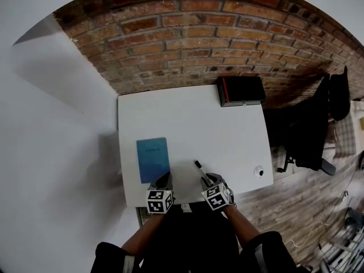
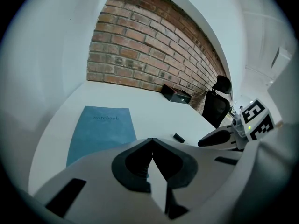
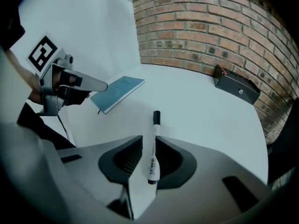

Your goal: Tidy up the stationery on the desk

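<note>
- We see one blue notebook lying flat on the surface.
- One marker lies right of it, its end between our right tongs, which stand apart.
- Our left tongs are pressed together, empty.
- One black box sits at the far corner.

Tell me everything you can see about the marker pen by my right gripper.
The marker is slim: a white, plastic-looking barrel with small dark print and a black cap at its far end. It lies flat on the white desk near the front edge, right of the blue notebook. Its rear end sits between the open fingers of the right gripper; whether they touch it is unclear.
</note>
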Tool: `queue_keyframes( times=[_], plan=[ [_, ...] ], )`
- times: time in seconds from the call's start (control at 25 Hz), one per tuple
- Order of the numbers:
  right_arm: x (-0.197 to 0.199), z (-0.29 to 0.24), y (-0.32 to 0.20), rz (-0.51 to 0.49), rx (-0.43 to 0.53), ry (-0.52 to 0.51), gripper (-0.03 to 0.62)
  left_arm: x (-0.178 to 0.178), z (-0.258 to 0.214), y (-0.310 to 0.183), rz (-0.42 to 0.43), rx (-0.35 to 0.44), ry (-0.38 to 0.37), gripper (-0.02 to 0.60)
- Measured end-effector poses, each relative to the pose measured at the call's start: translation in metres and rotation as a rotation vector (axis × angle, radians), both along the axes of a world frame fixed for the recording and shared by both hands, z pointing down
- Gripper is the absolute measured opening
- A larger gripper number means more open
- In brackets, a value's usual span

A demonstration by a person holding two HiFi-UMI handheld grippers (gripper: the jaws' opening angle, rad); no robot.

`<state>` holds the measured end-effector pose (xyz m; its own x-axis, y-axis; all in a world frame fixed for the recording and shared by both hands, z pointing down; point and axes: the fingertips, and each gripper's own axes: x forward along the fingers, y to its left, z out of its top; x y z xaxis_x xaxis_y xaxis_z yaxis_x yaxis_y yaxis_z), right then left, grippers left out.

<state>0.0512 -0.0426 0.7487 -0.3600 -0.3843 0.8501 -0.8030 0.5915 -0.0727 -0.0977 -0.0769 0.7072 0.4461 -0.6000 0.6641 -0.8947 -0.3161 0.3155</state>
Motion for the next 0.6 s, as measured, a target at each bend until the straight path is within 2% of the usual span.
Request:
queue_keyframes(
  times=[0.24,0.44,0.6],
  plan=[
    [0.001,0.008,0.002,-0.015,-0.014,0.021,0.077,-0.002,0.004,0.005,-0.024,-0.013,-0.007,0.014],
    [0.013,0.005,-0.009,0.055,0.016,0.008,0.077,-0.004,0.005,0.01,-0.038,-0.021,-0.014,0.014],
    [0.02,0.017,-0.007,0.049,-0.035,0.0,0.077,-0.006,0.007,0.014,-0.047,-0.029,-0.017,0.014]
  ],
)
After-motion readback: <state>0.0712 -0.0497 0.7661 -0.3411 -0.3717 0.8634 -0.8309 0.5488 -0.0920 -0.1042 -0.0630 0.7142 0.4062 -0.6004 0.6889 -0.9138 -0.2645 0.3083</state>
